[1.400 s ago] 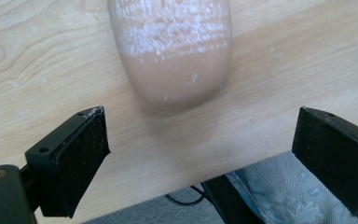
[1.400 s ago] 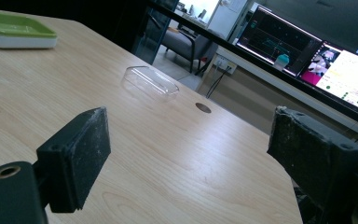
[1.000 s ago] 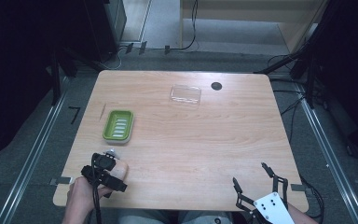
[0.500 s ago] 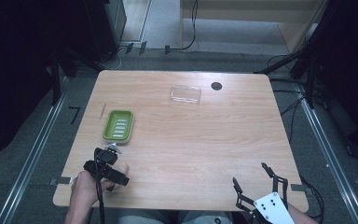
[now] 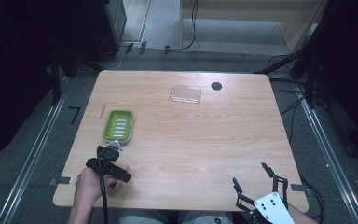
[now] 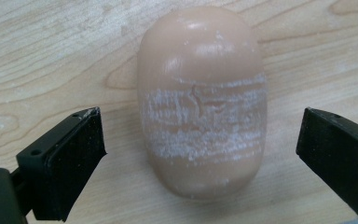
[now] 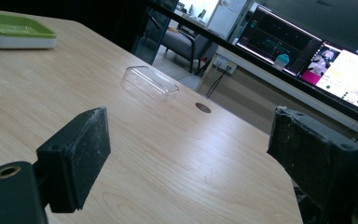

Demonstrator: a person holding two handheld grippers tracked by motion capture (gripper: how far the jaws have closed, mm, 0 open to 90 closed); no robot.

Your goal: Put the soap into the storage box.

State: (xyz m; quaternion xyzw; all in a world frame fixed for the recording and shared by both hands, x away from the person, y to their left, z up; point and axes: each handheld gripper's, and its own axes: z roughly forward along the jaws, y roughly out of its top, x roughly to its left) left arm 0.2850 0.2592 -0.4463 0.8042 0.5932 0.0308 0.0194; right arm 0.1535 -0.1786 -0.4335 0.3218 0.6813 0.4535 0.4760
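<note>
A peach-coloured oval bar of soap [image 6: 200, 102] with white scuff marks lies on the wooden table [image 5: 191, 135]. My left gripper [image 6: 200, 128] points down over it, open, one jaw on each side and neither touching. From above, the left gripper [image 5: 108, 162] is near the table's front left, just in front of a green soap dish [image 5: 118, 125]. My right gripper [image 5: 250, 173] hangs open and holds nothing at the front right edge. Its own view looks past the right gripper [image 7: 186, 140] toward the dish [image 7: 16, 30].
A clear plastic lid [image 5: 185, 94] lies at the back middle of the table, seen lower down as the lid [image 7: 149, 83]. A round black hole [image 5: 216, 86] sits just right of it. A thin stick [image 5: 103, 111] lies left of the dish.
My left gripper has crept a little forward, toward the green dish. The right gripper has stayed in place.
</note>
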